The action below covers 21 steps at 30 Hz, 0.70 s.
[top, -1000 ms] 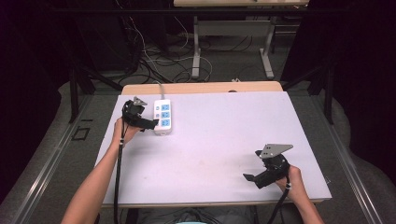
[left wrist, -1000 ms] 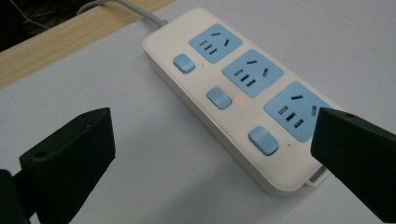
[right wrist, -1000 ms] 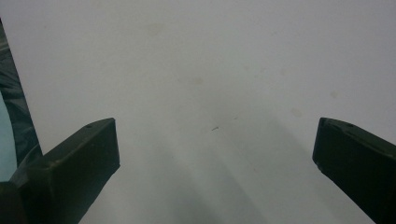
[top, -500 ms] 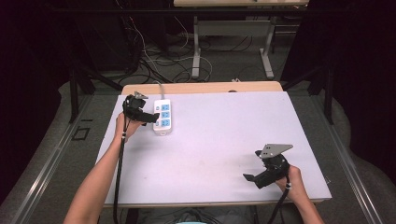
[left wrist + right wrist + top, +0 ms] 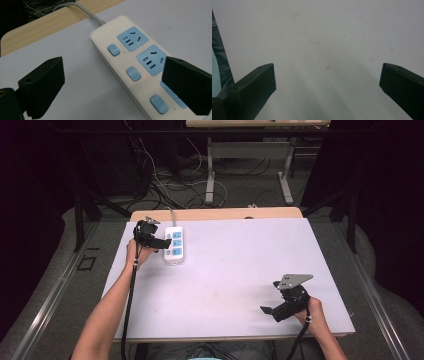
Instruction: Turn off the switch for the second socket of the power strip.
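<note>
Left gripper view looks down on the white power strip (image 5: pixel 135 72), which lies on the bench (image 5: pixel 82 90) just ahead of the left claw (image 5: pixel 112 87). That claw stands wide, though its jaws have just been closing a little, with nothing pinched; one jaw hangs over the strip's near sockets, the other over bare bench. A red light glows beside the middle switch (image 5: pixel 133 73). To press it cleanly, I judge one jaw tip should come straight down on that button. The right claw (image 5: pixel 327 90) rests wide and empty, well apart.
</note>
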### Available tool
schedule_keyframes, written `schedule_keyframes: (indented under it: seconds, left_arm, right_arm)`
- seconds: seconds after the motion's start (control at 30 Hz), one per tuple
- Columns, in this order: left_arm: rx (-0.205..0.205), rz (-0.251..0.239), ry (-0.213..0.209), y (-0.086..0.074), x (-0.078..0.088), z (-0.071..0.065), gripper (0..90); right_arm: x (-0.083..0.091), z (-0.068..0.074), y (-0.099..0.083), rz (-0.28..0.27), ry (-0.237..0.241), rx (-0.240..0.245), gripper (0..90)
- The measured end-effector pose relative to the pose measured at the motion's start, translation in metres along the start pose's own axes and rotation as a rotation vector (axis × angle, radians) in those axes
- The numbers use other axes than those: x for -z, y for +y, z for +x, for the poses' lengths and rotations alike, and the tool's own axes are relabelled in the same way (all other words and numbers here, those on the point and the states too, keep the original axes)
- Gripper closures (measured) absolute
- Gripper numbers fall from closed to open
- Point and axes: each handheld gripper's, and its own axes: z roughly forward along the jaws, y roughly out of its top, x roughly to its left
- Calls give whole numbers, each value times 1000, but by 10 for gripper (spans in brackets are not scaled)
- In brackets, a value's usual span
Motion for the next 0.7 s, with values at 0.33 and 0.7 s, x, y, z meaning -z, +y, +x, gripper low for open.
schedule_keyframes:
  seconds: [0.33, 0.7]
  left_arm:
    - [19, -23, -23, -2, -2, 0, 359]
    - [7, -100, -40, -7, -3, -6, 783]
  right_arm:
    - [-1, -1, 0, -2, -3, 8, 0]
    - [-1, 0, 0, 1, -7, 1, 1]
